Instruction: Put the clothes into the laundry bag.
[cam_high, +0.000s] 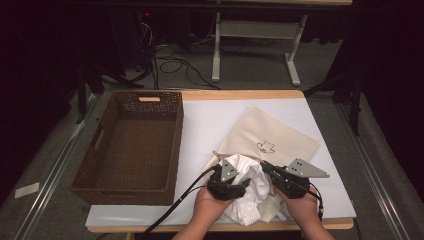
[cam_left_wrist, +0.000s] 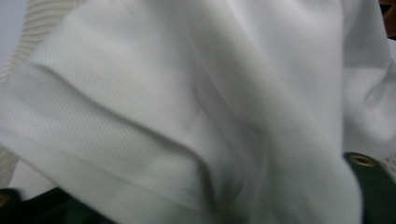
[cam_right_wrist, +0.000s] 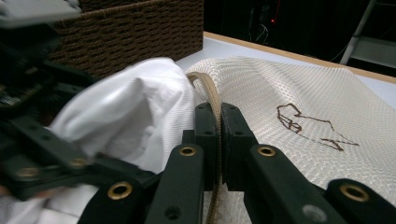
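White paper covers the wooden table (cam_high: 250, 95), with dark floor and cables beyond its far edge. On that table, close to the near edge, a crumpled white garment (cam_high: 250, 187) lies at the open mouth of a cream mesh drawstring bag (cam_high: 280, 135), partly over the bag's edge. The bag spreads away from the garment toward the far right, a small dark line drawing (cam_high: 266, 147) printed on it.

The right gripper (cam_right_wrist: 219, 140), just right of the garment, has its jaws pressed together on the bag's tan rim cord (cam_right_wrist: 210, 93); in the right gripper view the cord runs down between the two black pads. The left gripper (cam_high: 245, 184), on the garment's left side, pushes into the white cloth. In the left gripper view folds of the garment (cam_left_wrist: 196, 112) crowd the picture, and its jaws stand partly apart at the lower corners, with cloth between them; whether the pads press on it cannot be told. A hand holds each gripper from the near edge.

Left of the garment, well apart from it, stands a brown wicker basket (cam_high: 172, 150) with cut-out handles.
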